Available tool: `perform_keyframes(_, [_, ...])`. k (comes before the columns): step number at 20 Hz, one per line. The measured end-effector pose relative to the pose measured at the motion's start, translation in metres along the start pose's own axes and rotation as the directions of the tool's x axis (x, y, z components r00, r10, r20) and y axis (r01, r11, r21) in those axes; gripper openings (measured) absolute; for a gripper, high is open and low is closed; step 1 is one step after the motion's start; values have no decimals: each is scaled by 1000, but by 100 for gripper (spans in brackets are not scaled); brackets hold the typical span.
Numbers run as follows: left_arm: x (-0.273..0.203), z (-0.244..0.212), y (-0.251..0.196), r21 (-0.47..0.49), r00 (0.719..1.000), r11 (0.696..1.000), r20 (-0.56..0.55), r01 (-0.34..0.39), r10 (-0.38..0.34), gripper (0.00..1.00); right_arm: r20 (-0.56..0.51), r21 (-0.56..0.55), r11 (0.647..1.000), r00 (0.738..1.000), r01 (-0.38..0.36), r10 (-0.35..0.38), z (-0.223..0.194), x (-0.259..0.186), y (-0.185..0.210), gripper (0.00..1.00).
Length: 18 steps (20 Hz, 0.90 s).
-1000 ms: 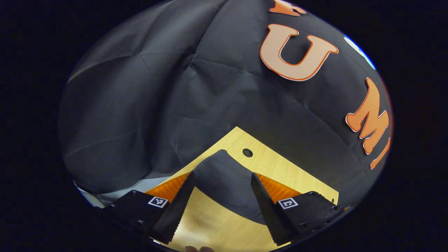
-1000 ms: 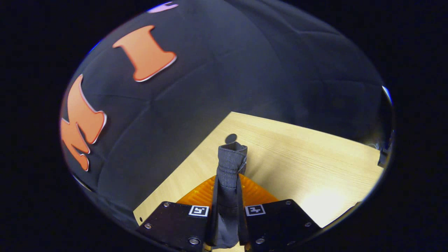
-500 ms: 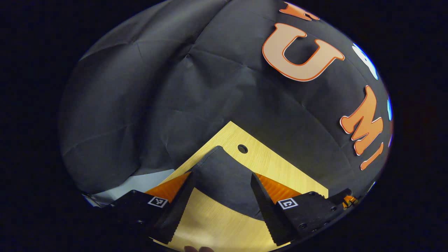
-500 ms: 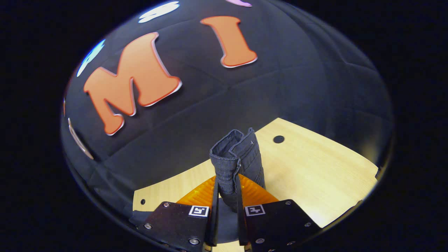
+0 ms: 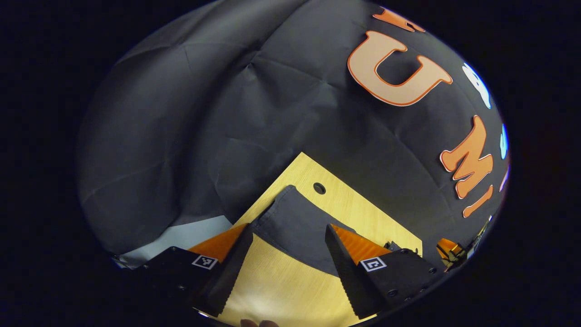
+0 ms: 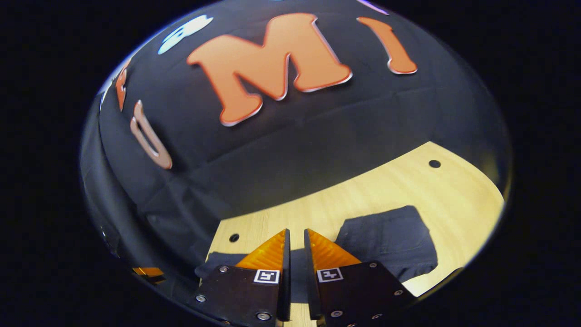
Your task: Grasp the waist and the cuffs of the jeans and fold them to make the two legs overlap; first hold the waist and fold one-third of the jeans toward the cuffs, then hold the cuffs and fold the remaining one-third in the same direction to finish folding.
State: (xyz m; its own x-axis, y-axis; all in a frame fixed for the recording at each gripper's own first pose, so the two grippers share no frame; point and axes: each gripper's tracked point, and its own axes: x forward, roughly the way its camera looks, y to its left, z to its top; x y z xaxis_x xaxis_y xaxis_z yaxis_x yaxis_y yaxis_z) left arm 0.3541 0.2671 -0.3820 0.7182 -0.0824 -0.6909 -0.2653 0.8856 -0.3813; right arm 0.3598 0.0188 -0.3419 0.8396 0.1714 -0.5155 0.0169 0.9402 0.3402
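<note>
wooden table point(image 6: 372, 190) w/ jeans point(image 6: 390, 240) now lying flat. my right gripper point(image 6: 295, 240) let go of the cuff it pinched 0.5 s ago, fingers nearly together, empty. left gripper point(image 5: 286, 245) still spread over the jeans.

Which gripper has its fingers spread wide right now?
The left gripper: its fingers stand wide apart, jeans seen between them. The right gripper shows only a narrow gap.

Pale wooden table point(image 6: 363, 195) with small holes point(image 6: 434, 163), possibly drilled.
</note>
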Motion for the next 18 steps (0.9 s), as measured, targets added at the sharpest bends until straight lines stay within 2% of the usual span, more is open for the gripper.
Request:
perform_keyframes(1, [-1,-1,3,-2,1000,1000,-1,-5,5,98,-41,-14,1000,999,-12,12,-9,8,-2,16])
perform_keyframes(4, [-1,-9,17,-16,1000,1000,-19,-13,12,98,-120,-49,998,992,26,-31,-26,19,-12,16])
perform_keyframes(5, [-1,-14,18,-38,999,999,-33,-6,5,98,-153,-33,999,988,27,-32,-38,22,-10,16])
perform_keyframes(7, [3,-29,18,-109,997,994,-70,12,-20,100,-206,-10,996,975,85,-85,-58,32,-25,17])
perform_keyframes(8, [7,-38,17,-163,995,987,-96,10,-25,98,-222,-8,993,968,116,-115,-67,32,-33,16])
perform_keyframes(9, [15,-50,18,-223,992,975,-123,-6,-22,98,-249,4,991,960,137,-132,-75,34,-41,16])
perform_keyframes(11, [27,-73,23,-334,984,941,-180,-56,-5,98,-269,70,990,958,120,-97,-85,41,-38,16])
perform_keyframes(14, [57,-96,21,-470,967,872,-253,-139,17,98,-304,140,985,951,105,-58,-91,41,-41,16])
perform_keyframes(16, [82,-107,14,-533,958,827,-285,-180,25,98,-331,177,981,943,84,-21,-95,42,-38,16])
perform_keyframes(18, [101,-119,10,-561,953,799,-299,-216,48,98,-344,207,976,939,67,8,-91,41,-38,16])
